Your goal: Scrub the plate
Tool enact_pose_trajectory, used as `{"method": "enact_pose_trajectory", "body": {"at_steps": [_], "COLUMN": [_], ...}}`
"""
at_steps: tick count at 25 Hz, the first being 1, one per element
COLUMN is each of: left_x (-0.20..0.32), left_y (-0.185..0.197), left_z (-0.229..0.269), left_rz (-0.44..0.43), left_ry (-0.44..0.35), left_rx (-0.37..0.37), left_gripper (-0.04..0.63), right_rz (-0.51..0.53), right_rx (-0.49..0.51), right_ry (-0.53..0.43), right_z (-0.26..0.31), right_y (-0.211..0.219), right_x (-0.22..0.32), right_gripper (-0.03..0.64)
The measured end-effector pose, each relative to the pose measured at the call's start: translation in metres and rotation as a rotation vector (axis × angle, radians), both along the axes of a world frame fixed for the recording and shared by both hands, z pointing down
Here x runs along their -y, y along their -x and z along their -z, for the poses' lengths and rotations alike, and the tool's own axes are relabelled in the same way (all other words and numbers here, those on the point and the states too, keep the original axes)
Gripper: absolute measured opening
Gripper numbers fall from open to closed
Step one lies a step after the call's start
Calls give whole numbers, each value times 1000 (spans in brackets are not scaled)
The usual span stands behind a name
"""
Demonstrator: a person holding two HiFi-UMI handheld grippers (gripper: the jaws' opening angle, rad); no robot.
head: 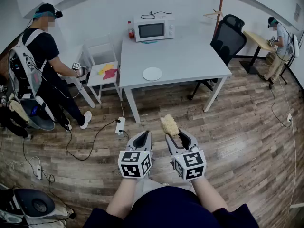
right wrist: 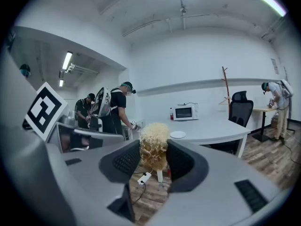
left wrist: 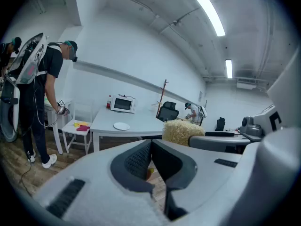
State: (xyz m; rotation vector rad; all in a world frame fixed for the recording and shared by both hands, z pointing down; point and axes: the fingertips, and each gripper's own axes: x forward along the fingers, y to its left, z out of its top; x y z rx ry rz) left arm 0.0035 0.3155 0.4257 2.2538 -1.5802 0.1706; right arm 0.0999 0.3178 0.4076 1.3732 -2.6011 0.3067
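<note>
Straw-coloured scrubber (head: 169,125) is clamped by right gripper (head: 177,139); left gripper (head: 144,136) closed, empty; unbraced plate (head: 152,73) may be shoved off table (head: 190,56) front edge.

No legible text, brand or number anywhere. Only printed marks: black-and-white square code patterns on the white marker cube (head: 134,164) of the left gripper (head: 144,135) and on the matching white cube (head: 189,165) of the right gripper (head: 175,136). These are patterns, not letters or digits. One such pattern also shows large in the right gripper view (right wrist: 44,110). Red bottle with label (head: 130,30) on the white table: print too small to read. White microwave oven (head: 153,29): no readable badge.
</note>
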Motion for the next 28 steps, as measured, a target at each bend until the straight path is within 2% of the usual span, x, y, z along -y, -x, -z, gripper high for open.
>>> {"method": "enact_pose_trajectory", "body": {"at_steps": [14,19,28], "left_x": [-10,-16,-9], "left_y": [-13,-19,-17], "left_z": [13,12,-3], "left_rz": [22,39,47], "left_ry": [-17,-13,28], "left_rx": [3,1,-5], "left_gripper": [20,20,19], "right_rz": [64,99,107], "right_rx": [11,64,31], "right_ry": [-27,-5,17], "right_z": [14,16,-2], "right_y": [-4,-7,-4], "right_x": [-10,-15,-7], "right_gripper": [178,178,178]}}
